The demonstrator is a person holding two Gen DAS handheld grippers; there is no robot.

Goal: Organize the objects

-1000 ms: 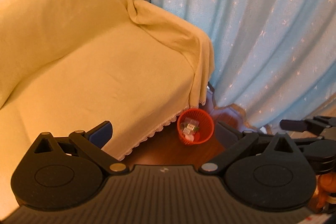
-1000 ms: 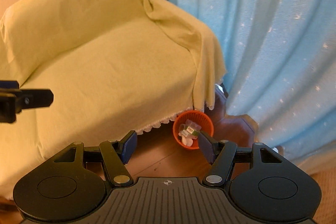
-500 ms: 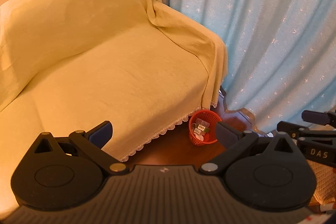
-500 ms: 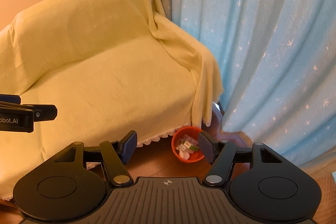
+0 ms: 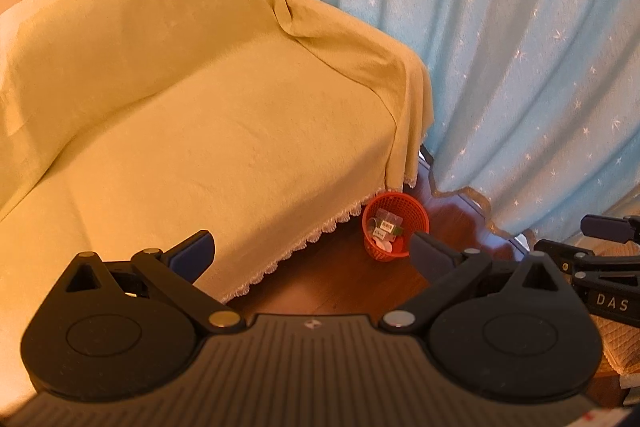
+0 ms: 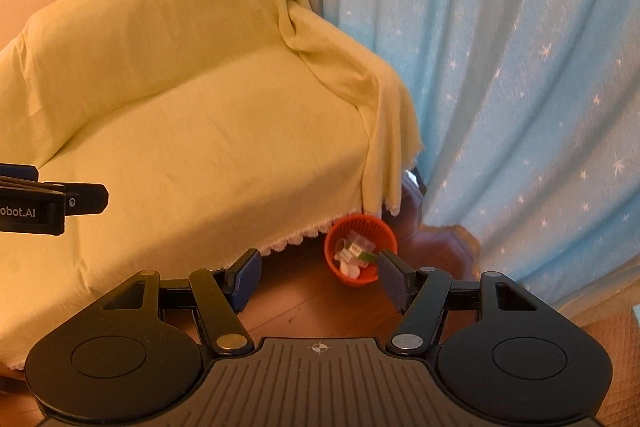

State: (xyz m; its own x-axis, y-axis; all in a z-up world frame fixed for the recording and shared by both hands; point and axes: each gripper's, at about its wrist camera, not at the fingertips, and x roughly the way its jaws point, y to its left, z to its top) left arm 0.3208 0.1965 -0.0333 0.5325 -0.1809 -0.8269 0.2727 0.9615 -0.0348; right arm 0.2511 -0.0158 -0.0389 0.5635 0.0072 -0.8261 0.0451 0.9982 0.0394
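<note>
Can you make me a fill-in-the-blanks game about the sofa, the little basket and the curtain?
1. The little basket on the floor is coloured ____.
2. The cloth draped over the sofa is coloured ____.
3. The blue curtain has a pattern of little white ____.
4. The fingers of the right gripper are spread ____ and hold nothing.

Missing words: orange, yellow, stars, open

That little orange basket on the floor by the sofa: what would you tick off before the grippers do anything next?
1. Left gripper empty, jaws wide: ok.
2. Right gripper empty, jaws open: ok.
3. Orange basket upright on the floor beside the sofa cover: ok.
4. Room left in the basket, with small packets already inside: cannot tell.
5. Something left on the sofa to tidy: not ok, none shows.
6. Curtain hanging apart from the basket: ok.
</note>
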